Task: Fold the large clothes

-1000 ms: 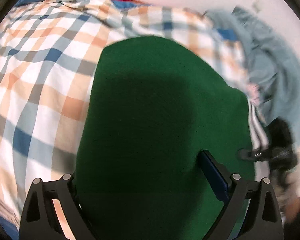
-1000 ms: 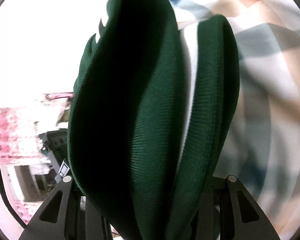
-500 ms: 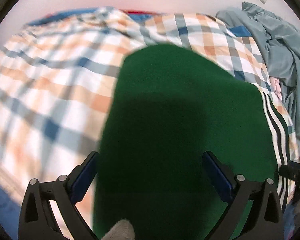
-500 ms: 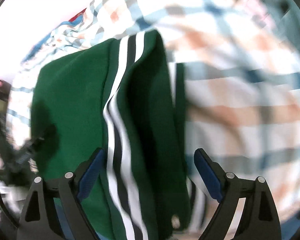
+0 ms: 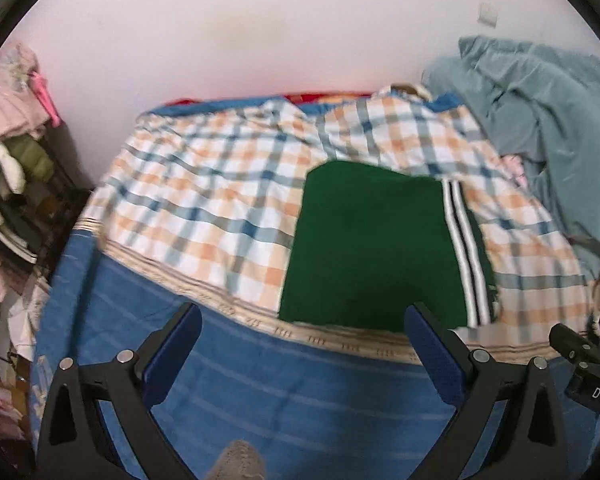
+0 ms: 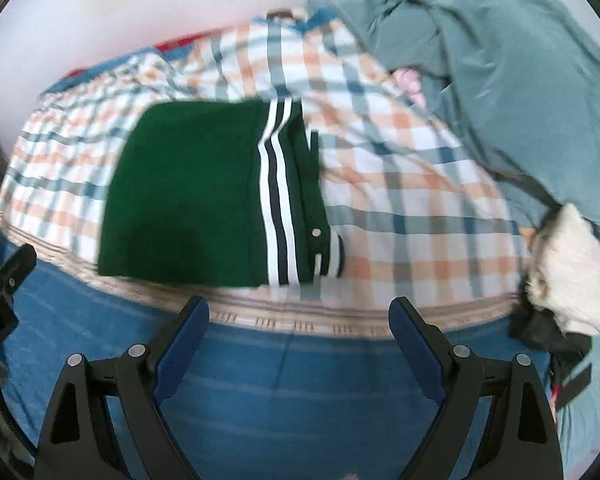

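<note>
Fold looks done: dark green knit garment w/ white stripes (image 5: 372, 248) lies flat on the checked orange-blue bedsheet (image 5: 204, 208), 12 o'clock of both claws. Left gripper (image 5: 300, 356) and right gripper (image 6: 298, 340) hang released, nothing between them; I'd fetch another piece next. Garment's layers underneath are hidden, edges blurred.

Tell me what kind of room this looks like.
Most likely a bedroom: a bed with a checked cover, a rumpled grey-blue quilt beside the wall, and clothes piled on a rack. A folded green garment lies on the bed.
</note>
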`<state>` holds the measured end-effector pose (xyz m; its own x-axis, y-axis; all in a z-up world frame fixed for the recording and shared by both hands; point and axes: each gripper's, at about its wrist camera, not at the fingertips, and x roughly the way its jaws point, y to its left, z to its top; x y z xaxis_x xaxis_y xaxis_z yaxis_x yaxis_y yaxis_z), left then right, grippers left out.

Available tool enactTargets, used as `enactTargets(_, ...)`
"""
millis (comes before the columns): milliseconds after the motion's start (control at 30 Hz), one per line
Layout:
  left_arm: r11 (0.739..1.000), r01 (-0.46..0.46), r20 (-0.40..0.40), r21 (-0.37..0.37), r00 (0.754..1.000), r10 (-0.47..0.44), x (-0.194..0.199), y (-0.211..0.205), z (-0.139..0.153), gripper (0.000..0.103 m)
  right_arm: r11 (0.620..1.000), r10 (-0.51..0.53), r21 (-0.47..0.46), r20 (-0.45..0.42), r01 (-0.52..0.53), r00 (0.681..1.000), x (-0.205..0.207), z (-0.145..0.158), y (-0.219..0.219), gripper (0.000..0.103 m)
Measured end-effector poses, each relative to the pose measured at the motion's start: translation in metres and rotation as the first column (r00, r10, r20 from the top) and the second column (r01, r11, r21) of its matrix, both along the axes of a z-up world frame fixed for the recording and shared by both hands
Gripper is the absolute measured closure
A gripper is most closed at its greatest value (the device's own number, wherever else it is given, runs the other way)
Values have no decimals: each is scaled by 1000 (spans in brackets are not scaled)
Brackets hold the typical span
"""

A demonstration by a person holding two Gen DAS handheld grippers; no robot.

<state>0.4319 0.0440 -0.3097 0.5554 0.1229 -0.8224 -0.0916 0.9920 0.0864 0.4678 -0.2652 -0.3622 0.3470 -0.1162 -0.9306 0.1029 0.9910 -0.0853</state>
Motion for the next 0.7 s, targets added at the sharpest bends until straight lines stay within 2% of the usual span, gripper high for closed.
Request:
enactTargets(100, 1000, -5, 30, 4, 1000, 5, -35, -6, 46, 0, 1000, 0, -19, 46, 1, 999, -45, 56, -1, 10)
enactTargets(233, 1000, -5, 62, -8, 998, 5, -85, -14, 108, 0, 999, -10, -37, 117, 15, 993, -113, 144, 2, 10)
enactTargets(433, 1000, 6, 111, -21, 994, -3, -152, -23, 178, 0, 998, -11, -62, 198, 24, 980, -208, 254, 13, 10)
enactTargets(533, 1000, 18, 145, -10, 989, -16, -182, -27, 209, 0, 999, -1, -52, 229, 14, 973, -244, 294, 15, 10)
enactTargets(700, 999, 19, 183, -30, 983, -13, -223, -25, 247, 0, 999, 18, -52, 278, -3, 960, -297, 350, 11, 10)
